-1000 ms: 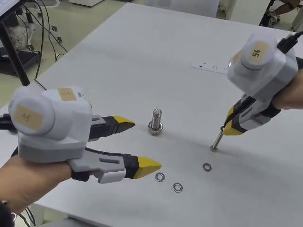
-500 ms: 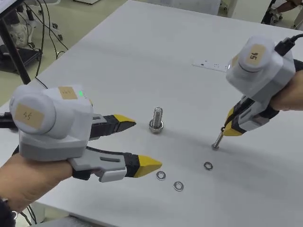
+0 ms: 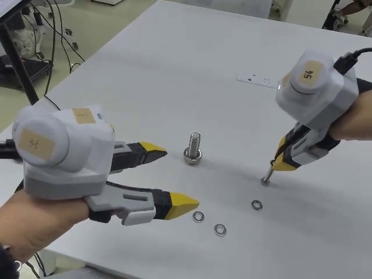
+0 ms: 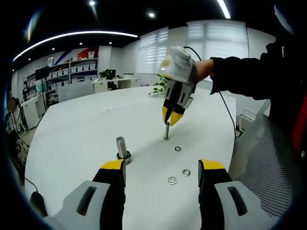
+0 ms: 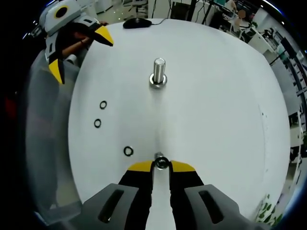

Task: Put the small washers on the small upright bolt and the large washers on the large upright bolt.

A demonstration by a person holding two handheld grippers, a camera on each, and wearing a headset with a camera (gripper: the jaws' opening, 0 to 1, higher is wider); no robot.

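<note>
Nearest the person, the left gripper (image 3: 168,177), grey and white with black jaws and yellow tips, is held low over the near edge of the pale grey workbench (image 3: 174,70). Its jaws are spread wide and hold nothing. Just ahead of its lower tip two small silver rings lie flat on the bench, close together but apart: the near-left washer (image 3: 198,217) and the near-right washer (image 3: 220,229). In the left gripper view both sit within the gap between the jaws. A third loose washer (image 3: 256,204) lies further right, near the foot of the small upright bolt (image 3: 267,175), a thin steel stud leaning slightly. Between the two grippers stands the large upright bolt (image 3: 193,148), thick threaded steel on a wide base, just beyond the left gripper's upper tip. The right gripper (image 3: 283,161) hangs over the small bolt from above. In the right gripper view its yellow tips are drawn almost together, clamped on a small dark ring washer (image 5: 161,163) right at the bolt's top end; whether the ring is already over the thread cannot be told. Farther back a white printed strip (image 3: 256,81) lies flat on the bench, and past the bench's left edge black cables (image 3: 55,40) trail on the floor.
</note>
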